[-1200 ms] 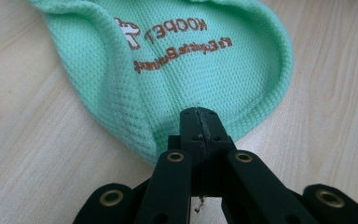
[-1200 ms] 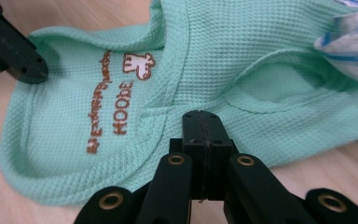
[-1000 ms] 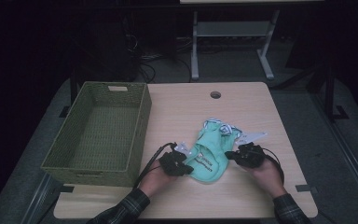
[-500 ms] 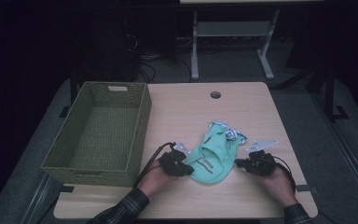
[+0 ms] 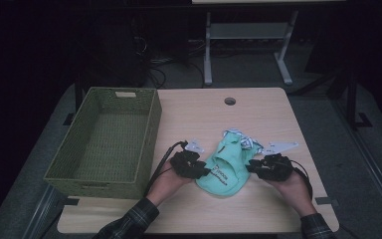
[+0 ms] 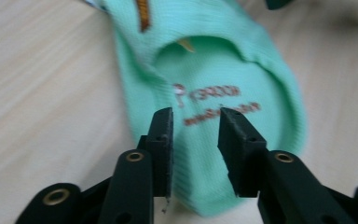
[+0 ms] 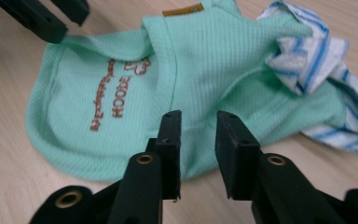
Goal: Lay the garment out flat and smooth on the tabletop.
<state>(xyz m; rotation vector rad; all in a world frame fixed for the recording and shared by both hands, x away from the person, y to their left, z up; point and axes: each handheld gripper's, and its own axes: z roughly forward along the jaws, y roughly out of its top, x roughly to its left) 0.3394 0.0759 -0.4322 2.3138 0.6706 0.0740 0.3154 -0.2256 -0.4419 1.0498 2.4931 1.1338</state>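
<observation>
Dark floor and cables lie behind our pale wood surface (image 5: 278,124). On it, at our left, stands a green woven basket (image 5: 107,142). Near the front edge lies a small mint green shirt (image 5: 226,167) with brown letters on it. A white cloth with blue stripes (image 5: 243,141) pokes out from the far end of the shirt.

We hold a black tool in each hand. Our left tool (image 5: 199,168) sits at the left edge of the shirt, and our right tool (image 5: 256,168) sits at its right edge, so the shirt lies between them.

In the left gripper view, the left tool (image 6: 196,140) has its jaws a little apart over the shirt (image 6: 214,88); they have just been opening. In the right gripper view, the right tool (image 7: 198,144) is the same: jaws a little apart, just opened, with the edge of the shirt (image 7: 135,93) in the gap. Neither tool pinches the shirt. The striped cloth (image 7: 317,60) is bunched at the side.
</observation>
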